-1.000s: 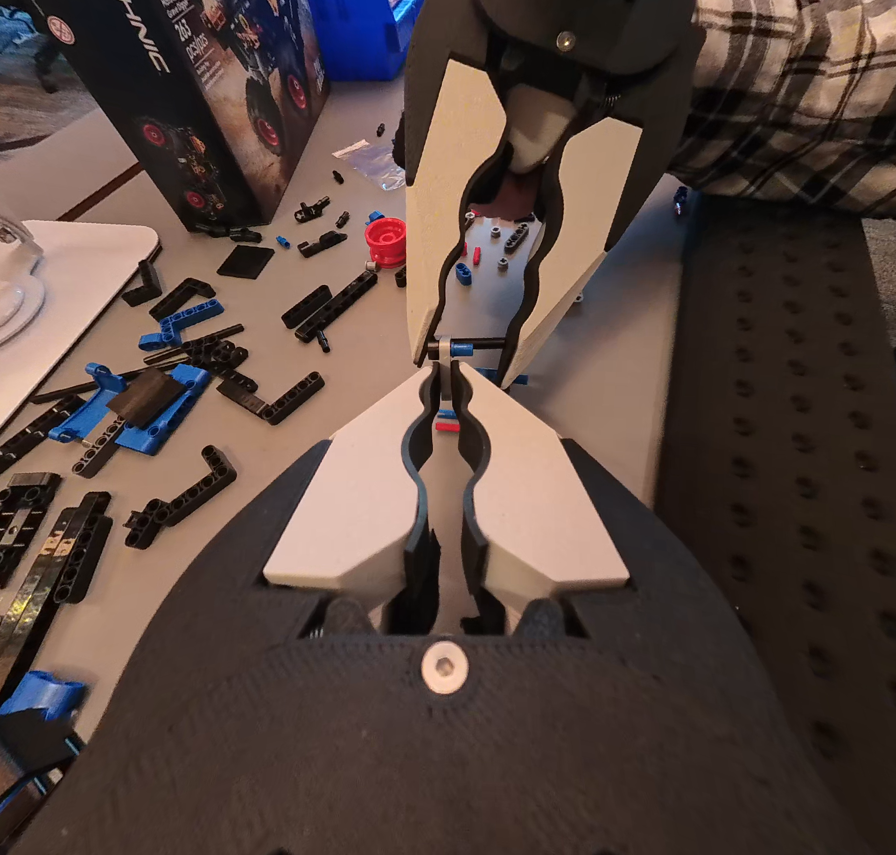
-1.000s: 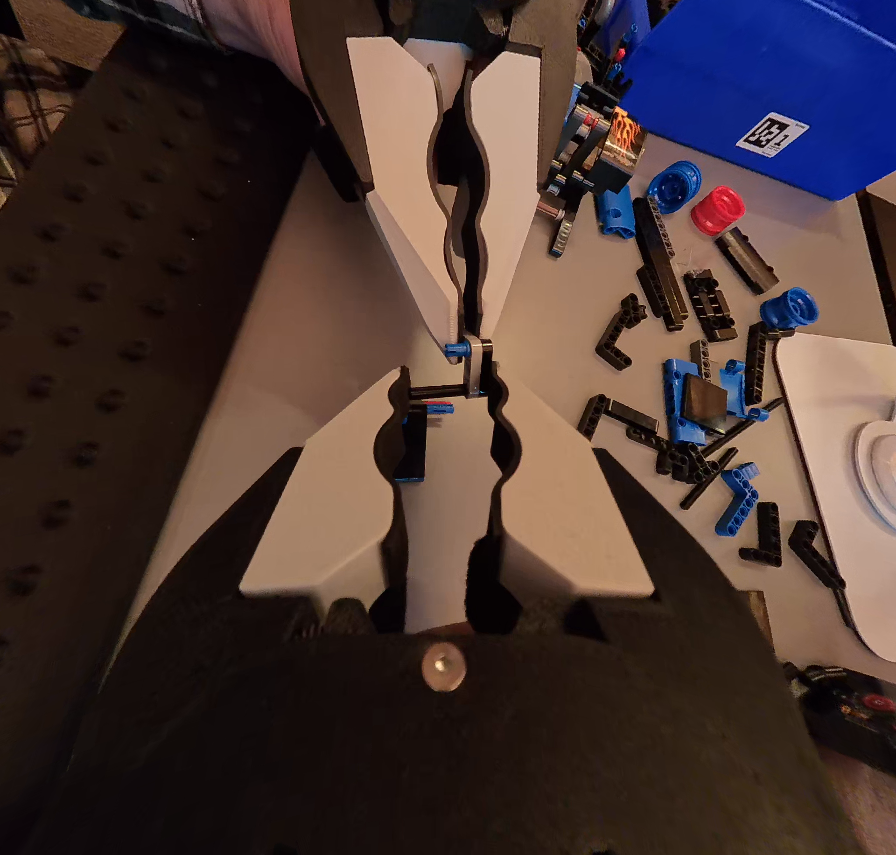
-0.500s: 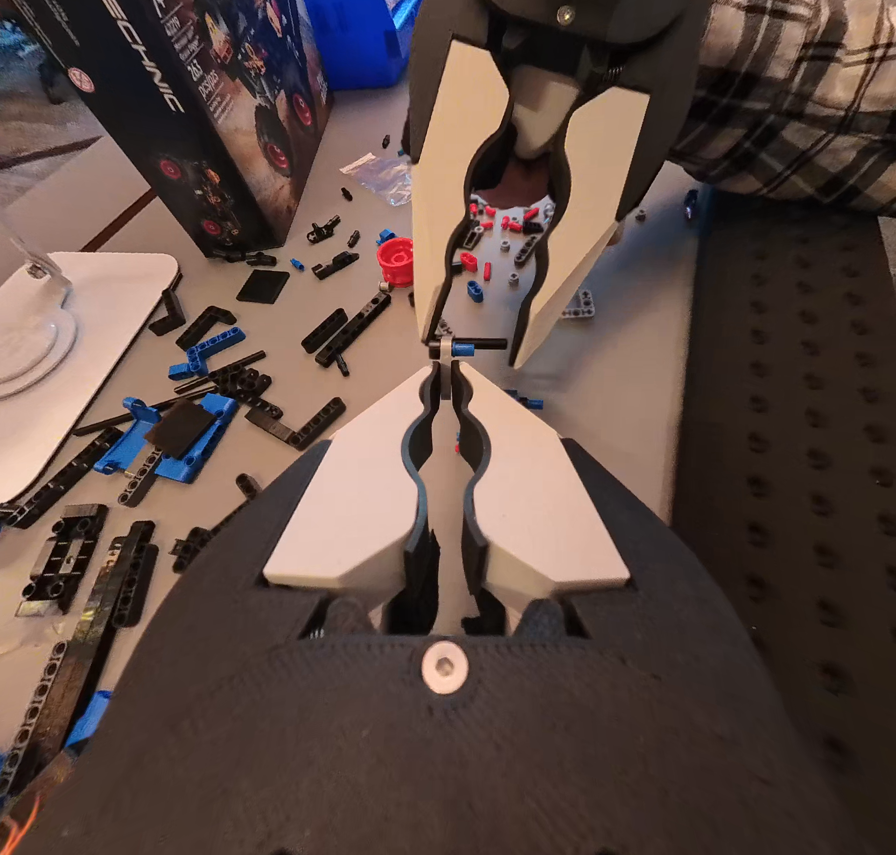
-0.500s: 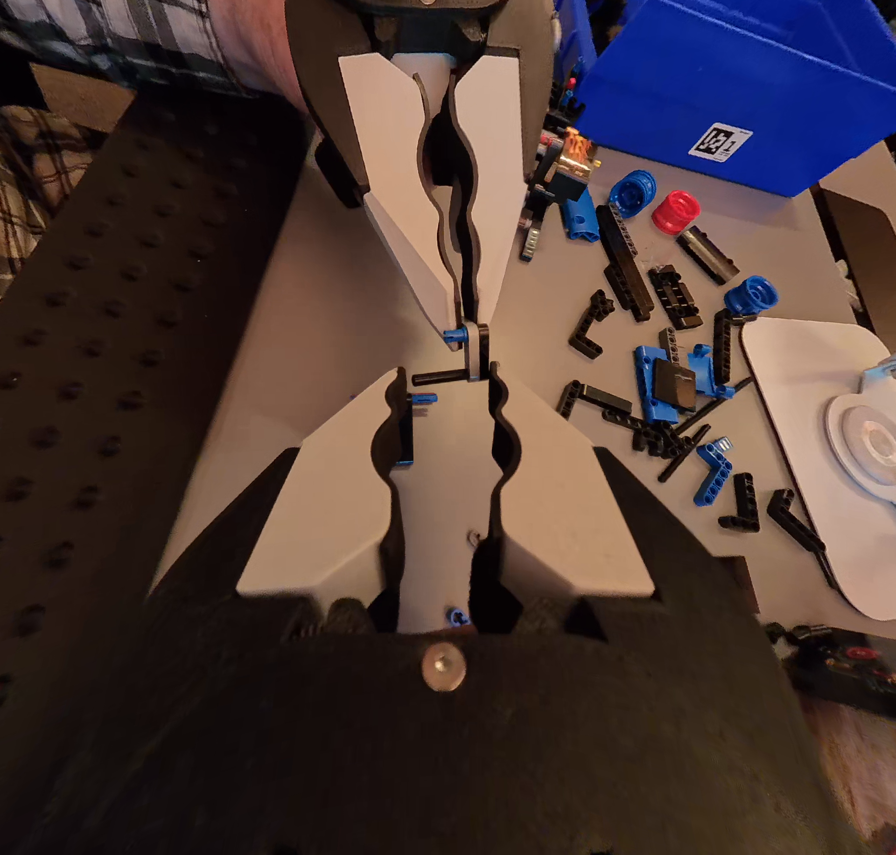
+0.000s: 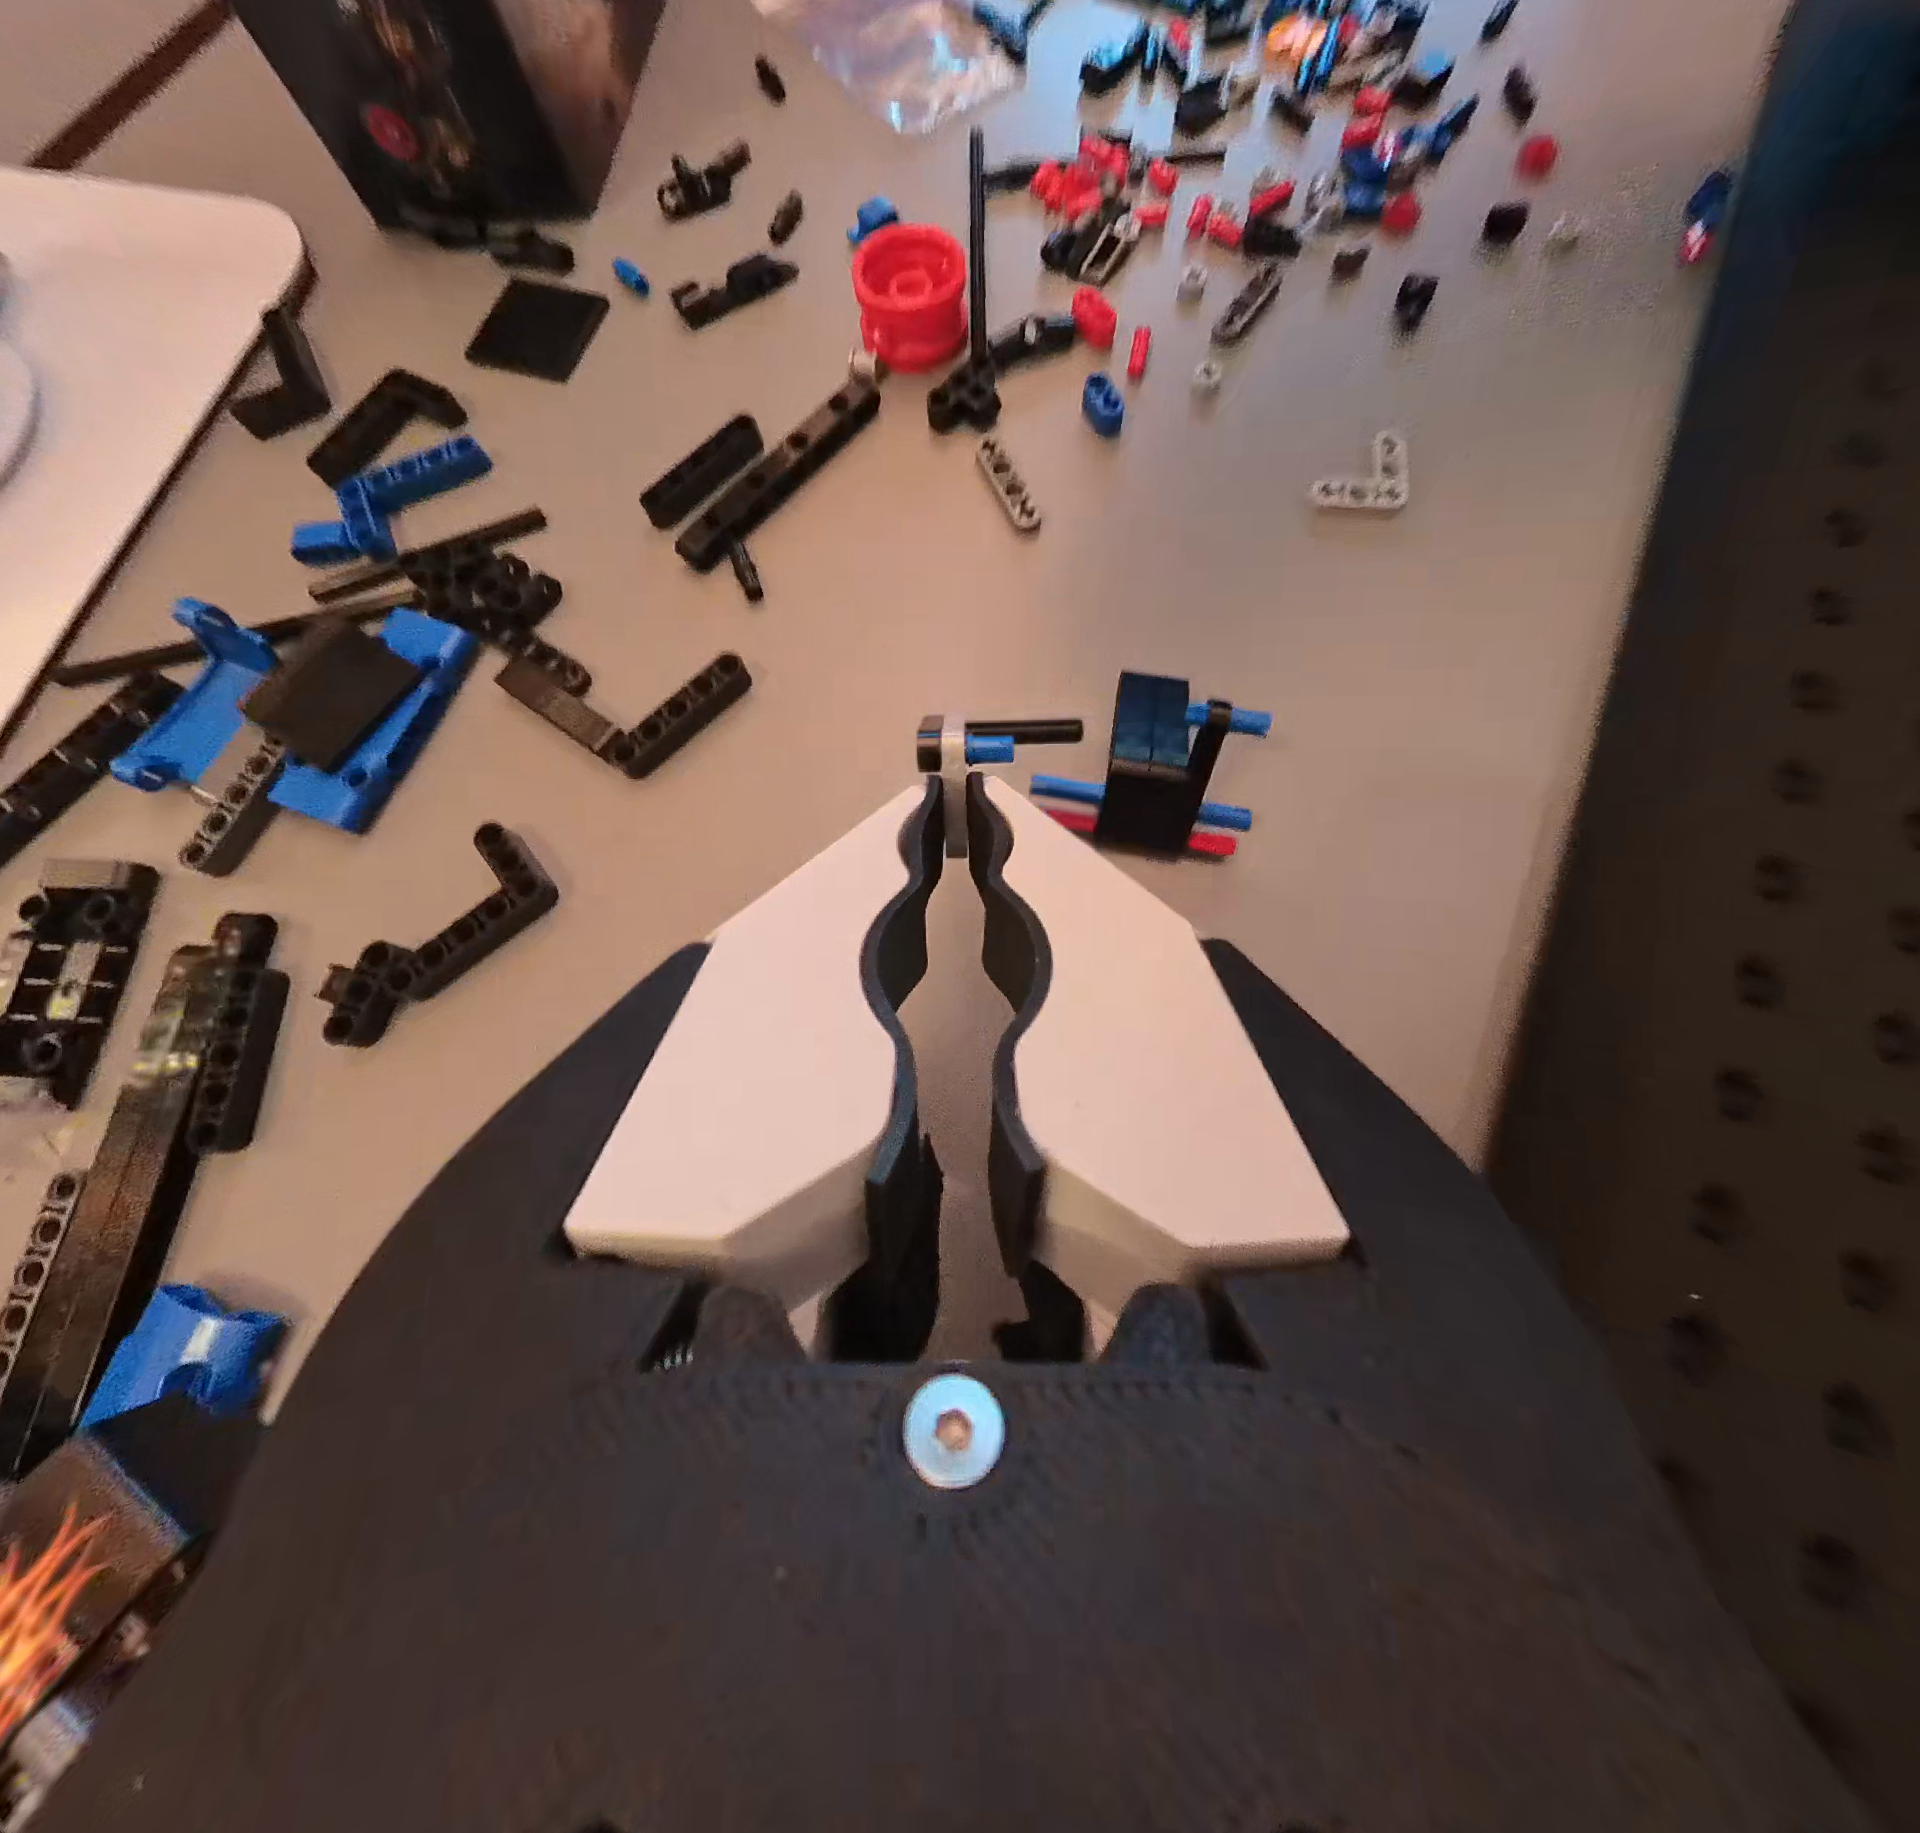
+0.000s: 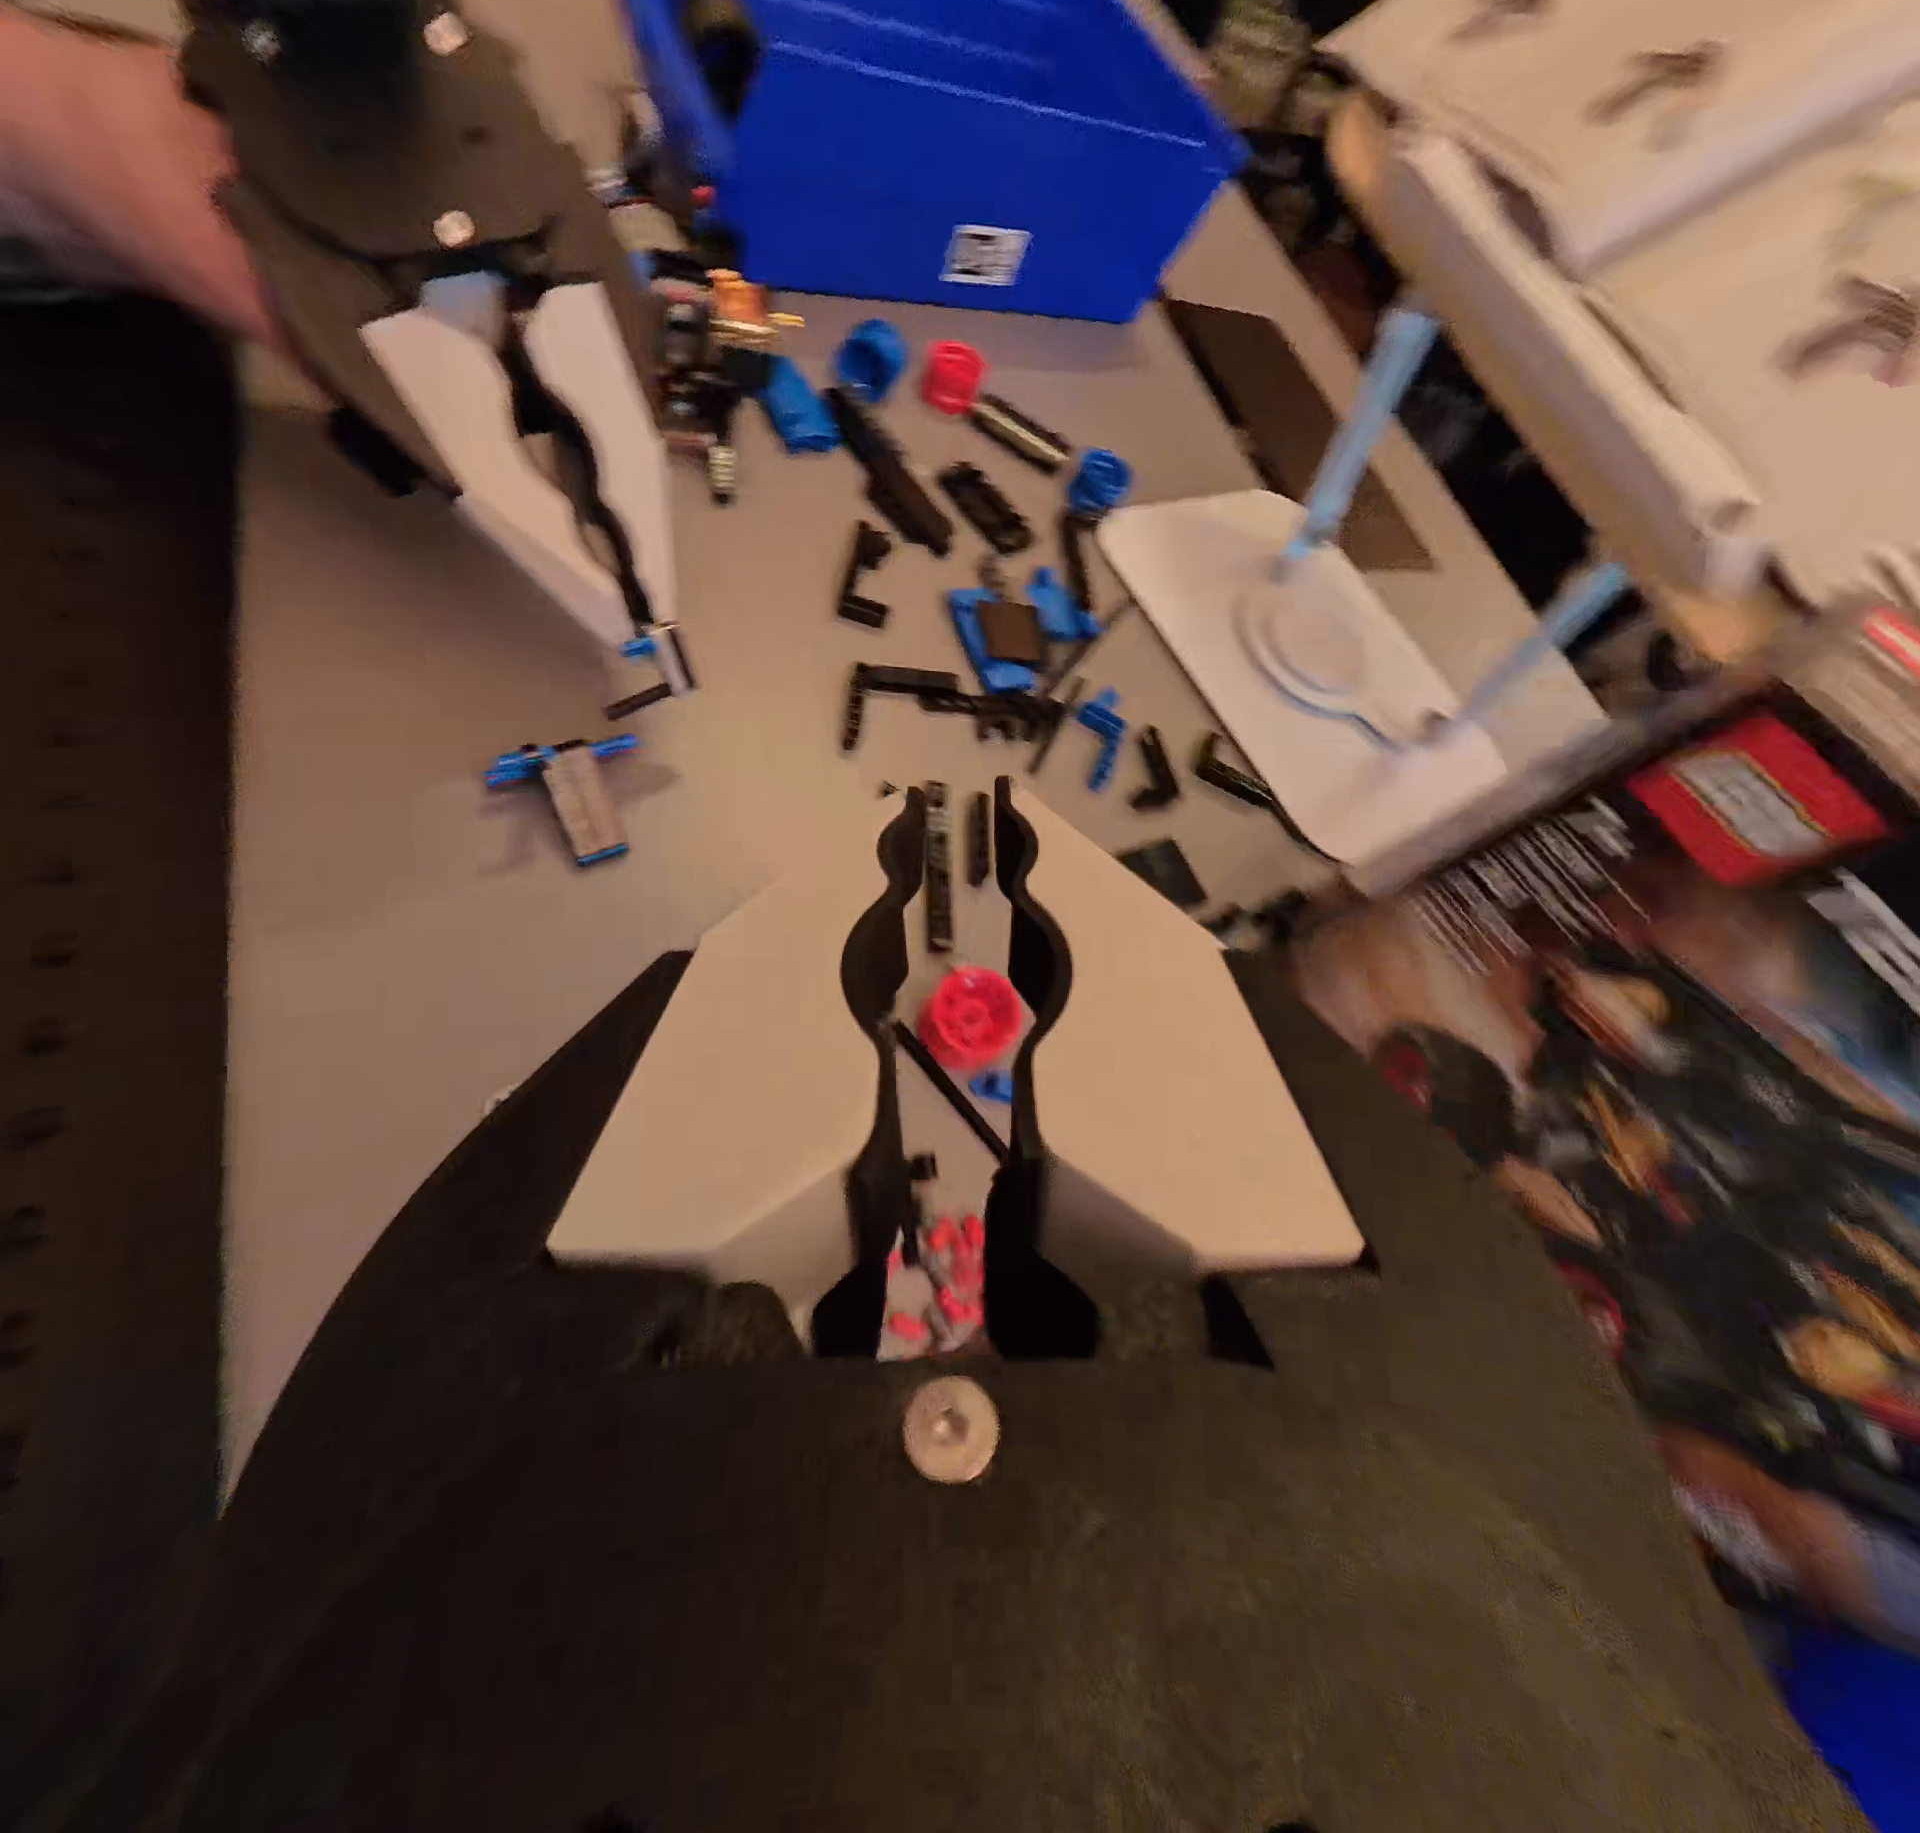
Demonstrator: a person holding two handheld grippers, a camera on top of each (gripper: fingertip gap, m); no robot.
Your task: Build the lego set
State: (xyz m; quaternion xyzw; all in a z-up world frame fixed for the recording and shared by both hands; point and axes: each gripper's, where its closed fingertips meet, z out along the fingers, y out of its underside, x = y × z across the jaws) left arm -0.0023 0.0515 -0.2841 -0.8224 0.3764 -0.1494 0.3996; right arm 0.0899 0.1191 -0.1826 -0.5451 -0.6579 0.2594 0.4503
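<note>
My left gripper [image 5: 949,804] is shut on a small grey Lego piece [image 5: 948,757] that carries a black axle [image 5: 1029,732] and a blue pin, held a little above the table. It also shows in the blurred right wrist view [image 6: 649,640] at the left, still holding that piece. A black and blue sub-assembly [image 5: 1155,775] lies on the table just right of the left fingertips; it also shows in the right wrist view [image 6: 569,791]. My right gripper [image 6: 958,798] is open and empty, apart from the left one, above a red wheel [image 6: 971,1020] and loose black beams.
Loose black, blue and red parts are scattered over the grey table [image 5: 1195,578]. A red wheel [image 5: 909,292], the set's box [image 5: 457,48] and a white board [image 5: 114,329] lie to the left. A dark studded mat [image 5: 1766,848] runs along the right. A blue bin [image 6: 935,152] stands at the back. Left tips to right tips: about 15 cm. The right tips stand about 12 cm off the red wheel [image 6: 971,1020]. It turns up in the left wrist view [image 5: 918,270] as well.
My right gripper has drawn back from the left one and swung away over the parts pile, out of the left wrist view. The left gripper keeps its piece with the axle.
</note>
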